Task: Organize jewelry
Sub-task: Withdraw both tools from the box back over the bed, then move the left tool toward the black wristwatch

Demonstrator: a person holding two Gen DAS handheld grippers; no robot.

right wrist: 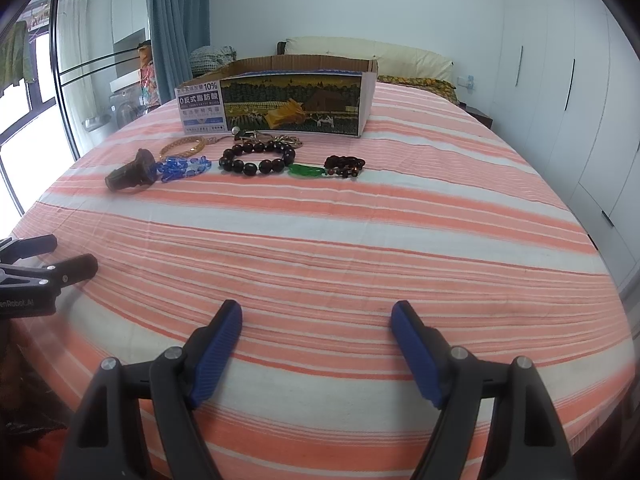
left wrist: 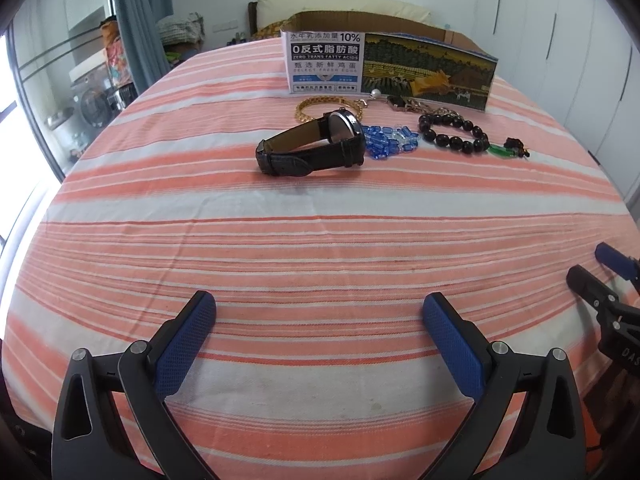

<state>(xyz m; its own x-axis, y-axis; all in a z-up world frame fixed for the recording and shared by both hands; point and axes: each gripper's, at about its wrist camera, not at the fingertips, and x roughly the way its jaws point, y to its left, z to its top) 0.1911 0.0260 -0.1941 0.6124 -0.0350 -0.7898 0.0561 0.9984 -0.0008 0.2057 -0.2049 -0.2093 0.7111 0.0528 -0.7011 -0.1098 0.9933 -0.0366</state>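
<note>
Jewelry lies in a row on the striped bedcover, just in front of an open cardboard box [left wrist: 390, 66] [right wrist: 280, 100]. From left: a black leather-strap watch [left wrist: 312, 146] [right wrist: 130, 172], a gold chain bracelet [left wrist: 320, 105] [right wrist: 182, 145], a blue glass-bead bracelet [left wrist: 390, 142] [right wrist: 184, 167], a dark round-bead bracelet [left wrist: 452, 130] [right wrist: 258, 157], a green pendant [left wrist: 500, 151] [right wrist: 307, 170] with small dark beads [right wrist: 346, 166], and metal pieces [left wrist: 404, 103] [right wrist: 276, 137] by the box. My left gripper [left wrist: 319, 307] and right gripper [right wrist: 317, 315] both stand open and empty, well short of the jewelry.
The orange-and-white striped cover [left wrist: 320, 240] spans the bed. The right gripper's fingers [left wrist: 588, 280] show at the left wrist view's right edge; the left gripper's fingers [right wrist: 76, 266] at the right wrist view's left edge. Wardrobe doors [right wrist: 560, 100] stand right, a curtain [right wrist: 176, 20] and window left.
</note>
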